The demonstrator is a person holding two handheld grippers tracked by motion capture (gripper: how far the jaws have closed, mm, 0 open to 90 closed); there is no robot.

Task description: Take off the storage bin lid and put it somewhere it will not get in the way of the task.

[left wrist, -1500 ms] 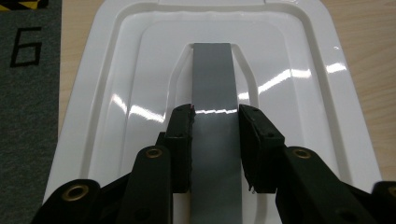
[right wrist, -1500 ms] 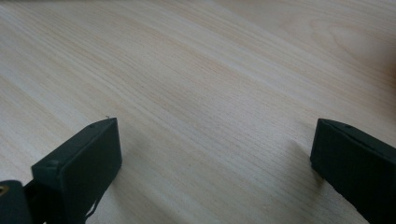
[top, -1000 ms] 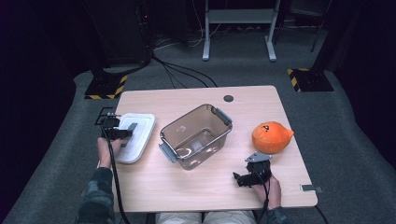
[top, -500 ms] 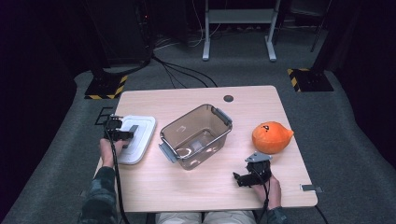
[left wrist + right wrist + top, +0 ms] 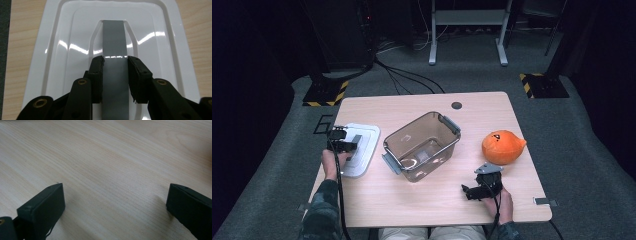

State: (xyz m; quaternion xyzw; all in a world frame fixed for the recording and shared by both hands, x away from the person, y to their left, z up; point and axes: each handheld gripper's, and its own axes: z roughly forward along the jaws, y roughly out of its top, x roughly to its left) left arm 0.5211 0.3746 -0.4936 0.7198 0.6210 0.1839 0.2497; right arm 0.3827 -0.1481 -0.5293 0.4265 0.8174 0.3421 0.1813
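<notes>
A clear plastic container with grey handles is set mid-table. An orange plush toy is laid to its right, well apart from it.

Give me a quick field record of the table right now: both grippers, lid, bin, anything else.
left gripper: shut on the grey handle of the white lid
white lid: flat on the table, left of the bin
clear bin: table centre, open, nothing large inside
right gripper: open, jaws wide over bare wood, holding nothing
orange plush toy: on the table, right of the bin
</notes>
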